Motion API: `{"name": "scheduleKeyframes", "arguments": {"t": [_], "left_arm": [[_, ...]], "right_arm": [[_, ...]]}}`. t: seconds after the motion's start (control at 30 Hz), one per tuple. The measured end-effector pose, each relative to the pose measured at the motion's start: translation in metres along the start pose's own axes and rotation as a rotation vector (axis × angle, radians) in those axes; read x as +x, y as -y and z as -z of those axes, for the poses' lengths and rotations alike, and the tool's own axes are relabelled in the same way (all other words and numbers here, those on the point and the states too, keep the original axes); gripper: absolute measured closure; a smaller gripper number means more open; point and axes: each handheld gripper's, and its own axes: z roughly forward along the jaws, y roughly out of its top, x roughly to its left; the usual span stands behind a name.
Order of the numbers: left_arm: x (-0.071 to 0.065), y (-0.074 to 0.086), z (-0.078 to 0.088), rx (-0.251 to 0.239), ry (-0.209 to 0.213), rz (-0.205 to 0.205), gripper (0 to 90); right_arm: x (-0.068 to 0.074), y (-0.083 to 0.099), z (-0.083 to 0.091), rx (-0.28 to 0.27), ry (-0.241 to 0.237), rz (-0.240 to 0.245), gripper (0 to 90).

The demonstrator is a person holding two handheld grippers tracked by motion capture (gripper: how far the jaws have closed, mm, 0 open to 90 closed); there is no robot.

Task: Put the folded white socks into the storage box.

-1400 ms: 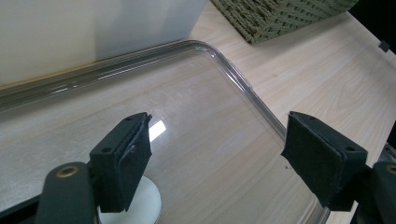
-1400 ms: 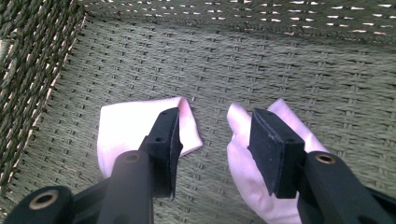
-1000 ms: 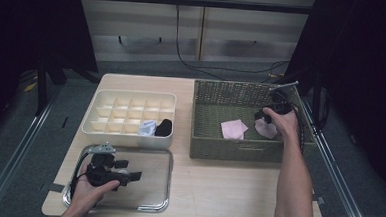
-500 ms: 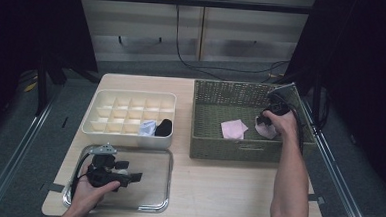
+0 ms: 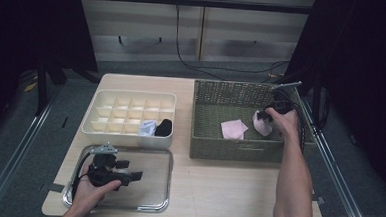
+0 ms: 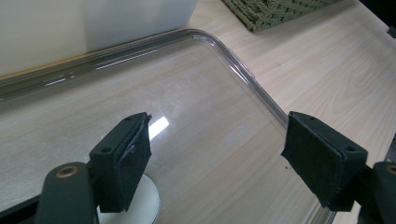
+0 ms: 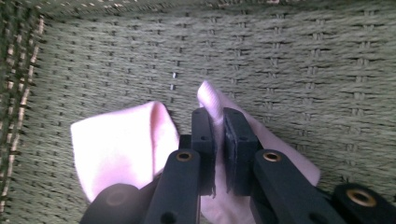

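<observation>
Nearest, the left gripper (image 5: 136, 175) rests with jaws wide apart and empty over a clear tray (image 5: 161, 159) on the worktop (image 5: 217, 185). Farther off, inside the woven basket (image 5: 239, 152), the right gripper (image 7: 215, 128) has just been closing and pinches a fold of pink cloth (image 7: 112, 144). No readable writing appears.

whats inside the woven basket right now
Two pink cloths: one lies flat on the basket floor, the other is pinched in the right gripper, whose jaws have just been closing. The hand hides the floor beneath it.

My high view looks down the table (image 5: 217, 190); gripper views sit close, sharing the tray (image 6: 243, 74) at seven o'clock and the basket (image 7: 299, 56) at two.
</observation>
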Motion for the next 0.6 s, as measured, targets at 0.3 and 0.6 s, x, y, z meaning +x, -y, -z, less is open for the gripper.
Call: {"name": "scheduleKeyframes", "arguments": {"t": [0.3, 0.6], "left_arm": [[0.000, -0.001, 0.000, 0.008, -0.003, -0.011, 23.0], [0.007, -0.001, 0.000, -0.003, -0.020, 0.020, 23.5]], "right_arm": [[0.001, 0.001, 0.016, -0.031, -0.034, 0.008, 84.4], [0.012, 0.005, 0.032, -0.056, -0.065, 0.047, 84.4]]}}
